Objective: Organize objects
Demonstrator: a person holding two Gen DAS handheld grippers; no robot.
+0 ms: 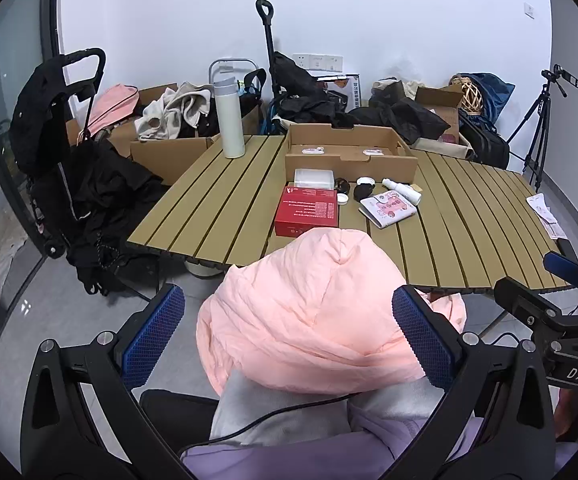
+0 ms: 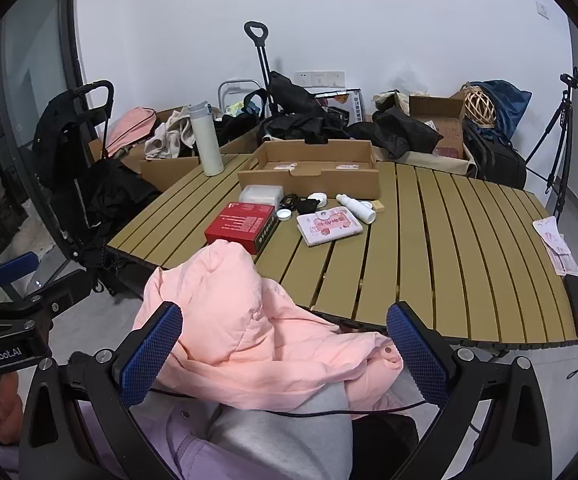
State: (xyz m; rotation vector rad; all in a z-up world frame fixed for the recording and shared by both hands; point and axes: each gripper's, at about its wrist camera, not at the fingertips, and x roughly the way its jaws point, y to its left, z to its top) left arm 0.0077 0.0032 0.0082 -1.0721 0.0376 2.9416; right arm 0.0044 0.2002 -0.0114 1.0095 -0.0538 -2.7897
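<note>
Your left gripper (image 1: 289,336) and right gripper (image 2: 285,352) both stand with jaws wide apart, holding nothing, above a pink padded jacket (image 1: 313,304) bunched in your lap against the near edge of the slatted table (image 2: 469,240). Farther out, near the table's middle, lie the loose items: a red box (image 2: 241,226), a patterned pouch (image 2: 329,226), a white spray bottle (image 2: 355,207), a clear plastic case (image 2: 261,194) and small caps. Beyond them sits an open cardboard tray (image 2: 309,176), holding only two small packets. A white flask (image 2: 207,140) stands at the far left. Judged from this layout, organizing has barely begun; nearly every item remains to be placed.
</note>
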